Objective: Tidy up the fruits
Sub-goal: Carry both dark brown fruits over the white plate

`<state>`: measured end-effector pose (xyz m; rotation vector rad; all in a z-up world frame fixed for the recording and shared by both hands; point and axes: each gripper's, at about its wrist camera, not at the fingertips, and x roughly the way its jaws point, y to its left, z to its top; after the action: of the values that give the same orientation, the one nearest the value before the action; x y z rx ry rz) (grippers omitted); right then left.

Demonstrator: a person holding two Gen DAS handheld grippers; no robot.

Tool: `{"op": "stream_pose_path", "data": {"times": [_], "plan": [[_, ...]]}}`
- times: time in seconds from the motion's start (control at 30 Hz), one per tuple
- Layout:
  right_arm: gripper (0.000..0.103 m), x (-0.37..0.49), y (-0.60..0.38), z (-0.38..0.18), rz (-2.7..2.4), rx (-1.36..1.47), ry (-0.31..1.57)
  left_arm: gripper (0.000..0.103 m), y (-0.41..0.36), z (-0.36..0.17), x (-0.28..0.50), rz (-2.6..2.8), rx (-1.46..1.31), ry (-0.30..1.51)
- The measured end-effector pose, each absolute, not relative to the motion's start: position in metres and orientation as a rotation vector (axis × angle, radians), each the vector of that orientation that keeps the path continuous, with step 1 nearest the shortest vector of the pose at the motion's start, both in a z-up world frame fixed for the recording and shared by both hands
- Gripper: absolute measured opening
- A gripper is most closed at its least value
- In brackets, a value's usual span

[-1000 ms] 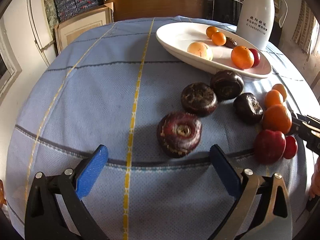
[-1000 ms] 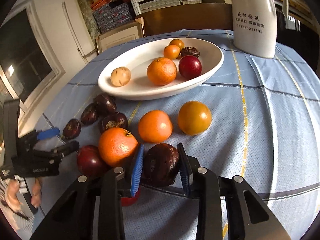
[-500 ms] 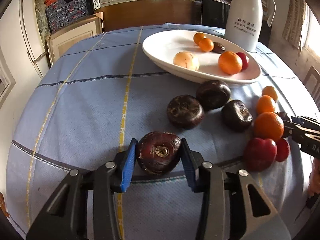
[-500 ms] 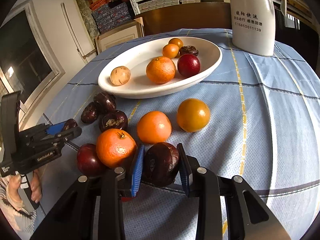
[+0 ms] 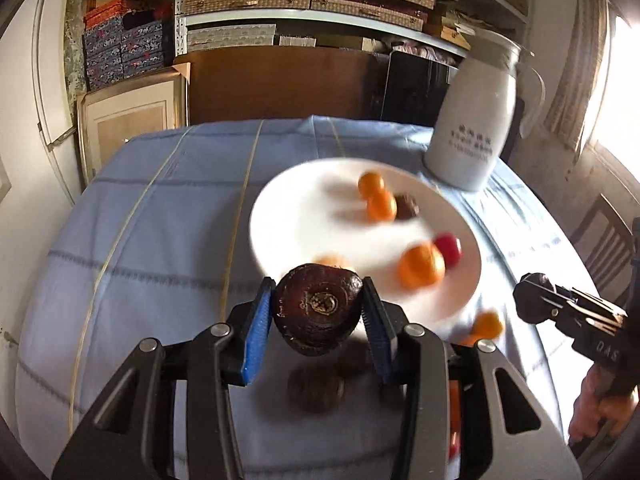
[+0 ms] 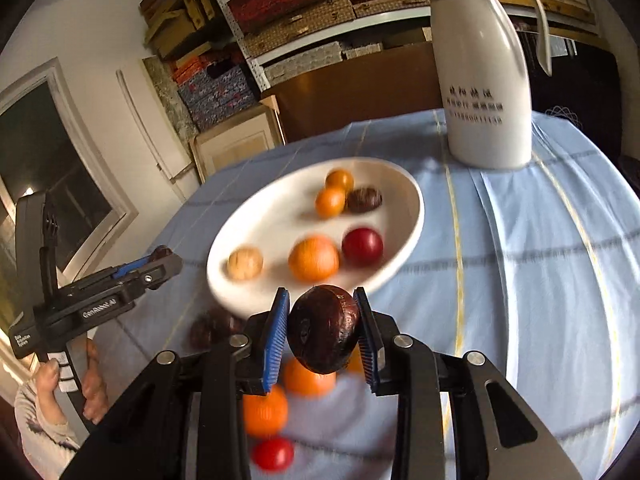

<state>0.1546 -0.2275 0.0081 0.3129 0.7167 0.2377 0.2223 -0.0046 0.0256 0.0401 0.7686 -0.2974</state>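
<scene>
A blue checked tablecloth (image 5: 160, 240) covers the round table. My left gripper (image 5: 318, 326) clamps one dark brown, flattish water chestnut (image 5: 318, 312) by its sides, aloft near the white oval dish (image 5: 304, 208). My right gripper (image 6: 323, 334) pinches another dark brown chestnut (image 6: 324, 328) likewise. Both look light, firm and smooth-skinned, so I judge a flank grip safest.

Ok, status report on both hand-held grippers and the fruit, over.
Left hand-held gripper shut on dark fruit, lifted. Right hand-held gripper shut on second dark fruit, lifted. White plate ahead, nothing in the way.
</scene>
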Motion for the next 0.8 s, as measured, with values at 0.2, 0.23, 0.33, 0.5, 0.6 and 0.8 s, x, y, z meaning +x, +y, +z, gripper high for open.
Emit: {"op": "stream_pose_path", "data": {"times": [0.2, 0.23, 0.33, 0.5, 0.6, 0.8], "plan": [[0.033, 0.189, -0.227, 0.01, 0.268, 0.338, 0.708, 0.043, -0.004, 0.014, 0.23, -0.345, 0.02, 0.803], [0.033, 0.187, -0.227, 0.009, 0.275, 0.333, 0.71, 0.044, -0.002, 0.012, 0.22, -0.341, 0.053, 0.799], [0.033, 0.182, -0.229, 0.006, 0.272, 0.346, 0.717, 0.051, 0.01, 0.002, 0.196, -0.326, 0.106, 0.793], [0.033, 0.177, -0.23, 0.005, 0.283, 0.367, 0.717, 0.051, 0.031, -0.02, 0.19, -0.362, 0.023, 0.859], [0.033, 0.174, -0.233, 0.006, 0.29, 0.374, 0.714, 0.051, 0.037, -0.023, 0.18, -0.322, 0.061, 0.837], [0.033, 0.174, -0.234, 0.005, 0.297, 0.393, 0.723, 0.057, 0.039, -0.038, 0.189, -0.298, 0.07, 0.866]]}}
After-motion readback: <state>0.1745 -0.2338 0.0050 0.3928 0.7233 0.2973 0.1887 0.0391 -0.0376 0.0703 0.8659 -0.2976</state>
